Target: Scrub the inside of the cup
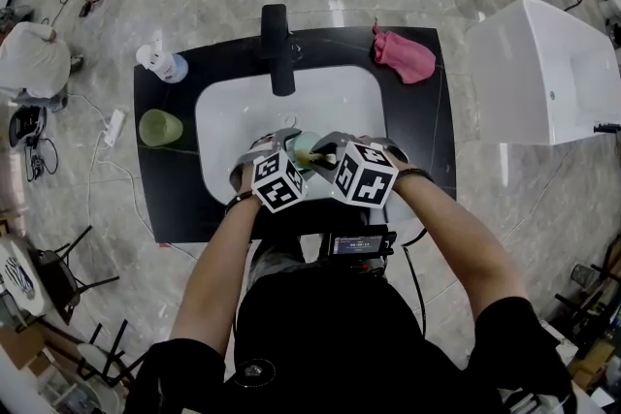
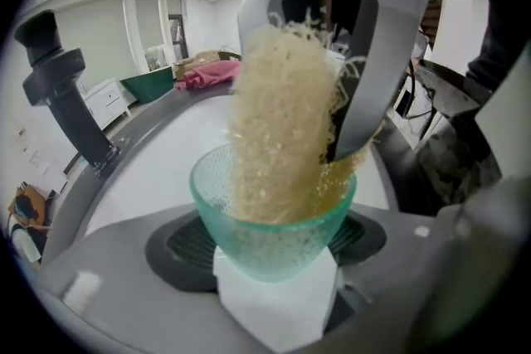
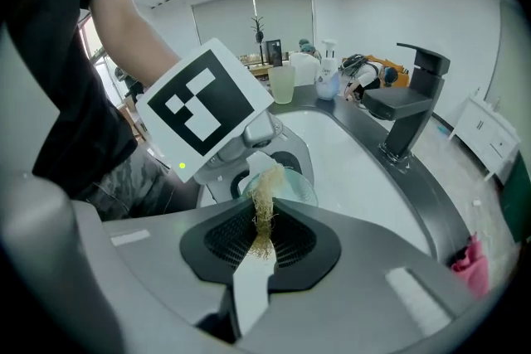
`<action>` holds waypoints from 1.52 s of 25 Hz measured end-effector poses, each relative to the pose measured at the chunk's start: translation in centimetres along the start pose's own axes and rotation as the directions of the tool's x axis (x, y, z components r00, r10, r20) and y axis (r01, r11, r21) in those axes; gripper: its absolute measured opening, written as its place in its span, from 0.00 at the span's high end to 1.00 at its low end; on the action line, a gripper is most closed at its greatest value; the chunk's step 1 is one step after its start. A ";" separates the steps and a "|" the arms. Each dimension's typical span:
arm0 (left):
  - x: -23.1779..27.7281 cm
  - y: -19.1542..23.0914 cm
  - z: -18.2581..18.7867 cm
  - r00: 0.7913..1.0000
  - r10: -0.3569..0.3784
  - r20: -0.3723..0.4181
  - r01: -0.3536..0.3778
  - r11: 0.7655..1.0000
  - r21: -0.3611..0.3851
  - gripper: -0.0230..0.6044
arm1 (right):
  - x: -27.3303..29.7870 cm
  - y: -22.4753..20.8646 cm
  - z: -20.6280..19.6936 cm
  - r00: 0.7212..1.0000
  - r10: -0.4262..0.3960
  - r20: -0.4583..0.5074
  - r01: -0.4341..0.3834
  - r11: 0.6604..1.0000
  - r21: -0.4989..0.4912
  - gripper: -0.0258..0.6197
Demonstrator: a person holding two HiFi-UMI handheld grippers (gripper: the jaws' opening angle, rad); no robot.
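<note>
A pale green glass cup (image 2: 274, 215) sits between the jaws of my left gripper (image 2: 274, 261), which is shut on it over the white sink basin (image 1: 233, 116). A straw-coloured loofah scrubber (image 2: 278, 124) stands down inside the cup. My right gripper (image 3: 261, 232) is shut on the loofah (image 3: 264, 207), pinching its fibres, and it faces the left gripper closely. In the head view the cup (image 1: 307, 150) and loofah tip (image 1: 325, 158) show between the two marker cubes, left gripper (image 1: 281, 168) and right gripper (image 1: 342, 162).
A black faucet (image 1: 277, 48) stands at the back of the basin. On the black counter (image 1: 170, 199) are a pink cloth (image 1: 404, 54), a green cup (image 1: 160, 127) and a white soap bottle (image 1: 161, 62). A white tub (image 1: 539, 68) is at the right.
</note>
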State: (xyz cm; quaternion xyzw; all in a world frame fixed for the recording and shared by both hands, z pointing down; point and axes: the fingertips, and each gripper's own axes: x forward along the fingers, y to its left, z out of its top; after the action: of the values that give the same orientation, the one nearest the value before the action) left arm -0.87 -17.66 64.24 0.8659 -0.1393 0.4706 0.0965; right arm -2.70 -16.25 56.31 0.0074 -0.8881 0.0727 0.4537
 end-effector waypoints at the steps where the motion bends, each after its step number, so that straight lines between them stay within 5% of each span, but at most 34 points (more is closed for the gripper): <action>1: 0.1 -0.1 0.0 1.000 -0.003 -0.003 0.003 1.000 0.004 0.37 | 0.0 0.0 0.2 1.000 -0.001 0.005 0.001 1.000 -0.002 0.89; 9: 0.3 -0.3 0.7 1.000 -0.020 -0.001 0.020 0.999 0.038 0.37 | 0.4 -1.3 1.4 0.997 -0.070 0.029 0.071 0.996 -0.059 0.89; 17: 0.2 0.5 0.8 1.000 -0.017 0.011 0.017 1.000 0.025 0.37 | 0.0 -4.3 0.4 0.971 -0.237 0.006 0.235 0.959 -0.158 0.89; 22: 0.5 1.1 0.7 1.000 -0.008 0.015 0.008 1.000 0.022 0.37 | 0.2 -4.7 -0.8 0.967 -0.253 -0.038 0.243 0.954 -0.174 0.89; 30: 1.2 1.9 -0.1 1.000 0.020 -0.008 -0.019 0.998 0.052 0.37 | 0.9 -2.9 -1.7 0.992 -0.121 -0.034 0.121 0.992 0.019 0.89; 38: 2.9 2.7 0.4 0.999 0.033 0.006 -0.033 0.998 0.050 0.37 | 1.3 -3.5 -1.1 0.994 -0.100 0.031 0.093 0.981 0.173 0.89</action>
State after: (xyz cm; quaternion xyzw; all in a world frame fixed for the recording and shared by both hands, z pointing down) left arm 0.06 -20.80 66.55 0.8669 -0.1421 0.4732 0.0664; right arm -2.29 -19.51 58.42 0.0909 -0.8860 0.1264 0.4368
